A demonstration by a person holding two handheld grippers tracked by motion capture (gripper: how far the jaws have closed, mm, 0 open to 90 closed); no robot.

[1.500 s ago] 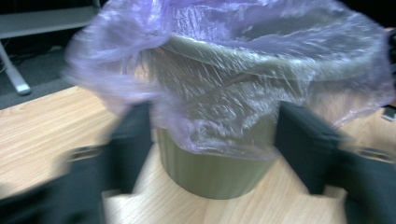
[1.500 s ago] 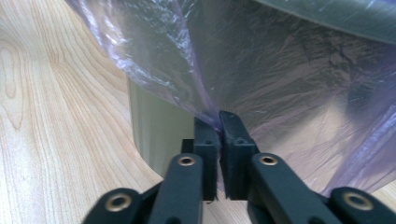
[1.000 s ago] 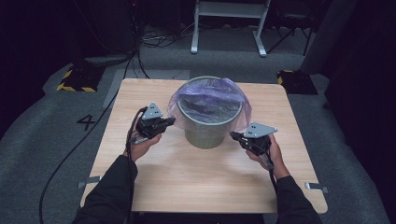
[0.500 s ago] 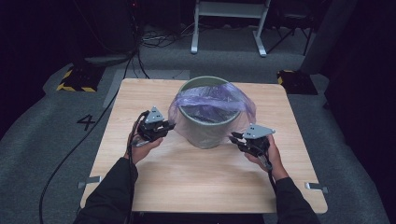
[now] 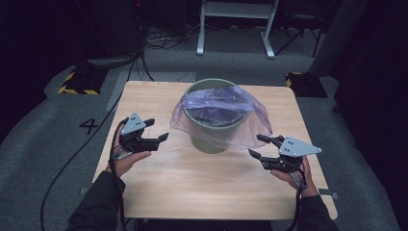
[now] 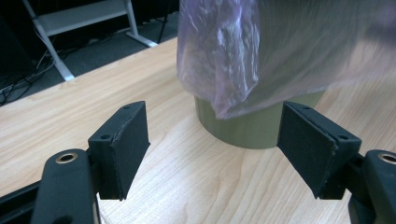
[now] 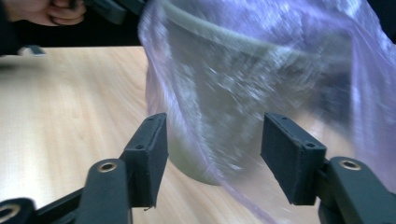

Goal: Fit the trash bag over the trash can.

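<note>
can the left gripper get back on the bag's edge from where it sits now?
Probably yes. The left gripper stands open beside the green bin, nothing between its jaws, which have just been opening. The purple bag hangs loose over the rim just ahead of the jaws, with bare table between.

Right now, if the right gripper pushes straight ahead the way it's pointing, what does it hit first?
Most likely the loose purple bag: it hangs directly beyond the open right gripper, draped over the green bin. The bin wall sits just behind the plastic. Depth is hard to judge, but nothing else lies between.
</note>
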